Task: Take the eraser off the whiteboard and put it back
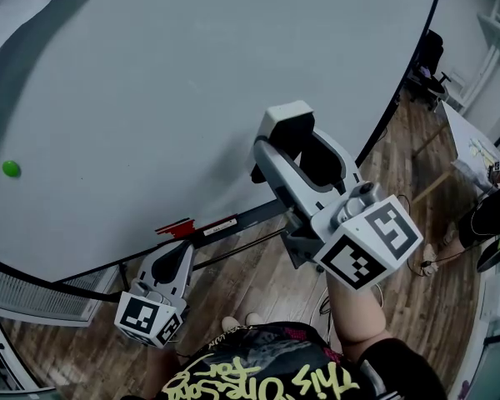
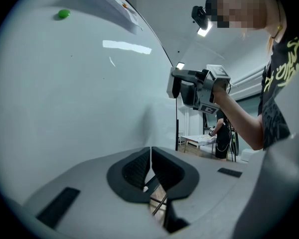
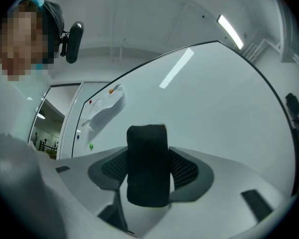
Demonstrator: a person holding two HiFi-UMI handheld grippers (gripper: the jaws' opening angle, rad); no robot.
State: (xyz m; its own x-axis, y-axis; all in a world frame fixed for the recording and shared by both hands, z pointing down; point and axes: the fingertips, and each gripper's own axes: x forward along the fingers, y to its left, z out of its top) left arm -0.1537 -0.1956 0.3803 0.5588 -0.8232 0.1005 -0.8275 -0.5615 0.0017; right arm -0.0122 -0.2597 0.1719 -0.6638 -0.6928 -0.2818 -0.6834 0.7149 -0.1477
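A wood-plank floor [image 1: 250, 277] runs past a black office chair [image 1: 429, 57] and a white table [image 1: 467, 136] at the right, under strip lights [image 3: 230, 30] on a white ceiling [image 3: 139, 14].

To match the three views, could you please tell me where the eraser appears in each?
Head view: eraser, right of centre, between white jaws.
Left gripper view: eraser, upper right of centre.
Right gripper view: eraser, centre, clamped in the right gripper.
Shared landmark: green magnet.

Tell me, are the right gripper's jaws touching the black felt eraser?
Touching. The right gripper view shows the black felt eraser squeezed between both jaws.
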